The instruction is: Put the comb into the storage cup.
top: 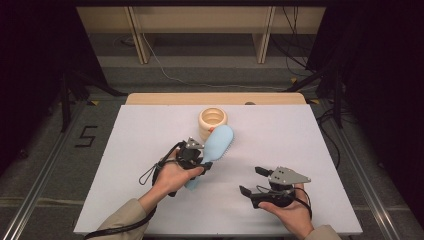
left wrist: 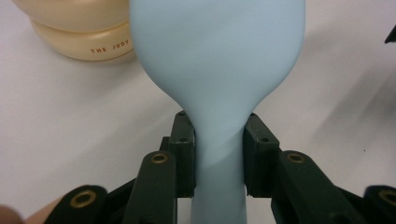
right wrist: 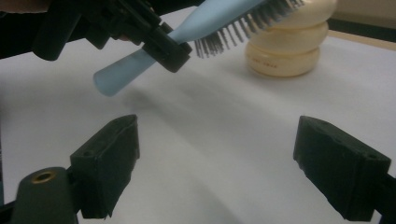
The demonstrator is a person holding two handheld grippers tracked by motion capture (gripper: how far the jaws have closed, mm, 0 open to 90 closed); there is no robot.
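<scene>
Clamping the blue hairbrush [left wrist: 217, 70] by its narrow neck, my left fingers [left wrist: 183, 140] press on both sides of it, lifted off the tabletop [top: 150, 130]. Its head stretches ahead of them toward the cream container [top: 212, 120]. My right fingers [right wrist: 112, 154] stand wide apart, holding nothing, above bare tabletop.

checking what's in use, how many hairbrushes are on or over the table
1. The light blue hairbrush is held by its handle in the left hand-held gripper, above the white table, its head close to the cream holder.
</scene>
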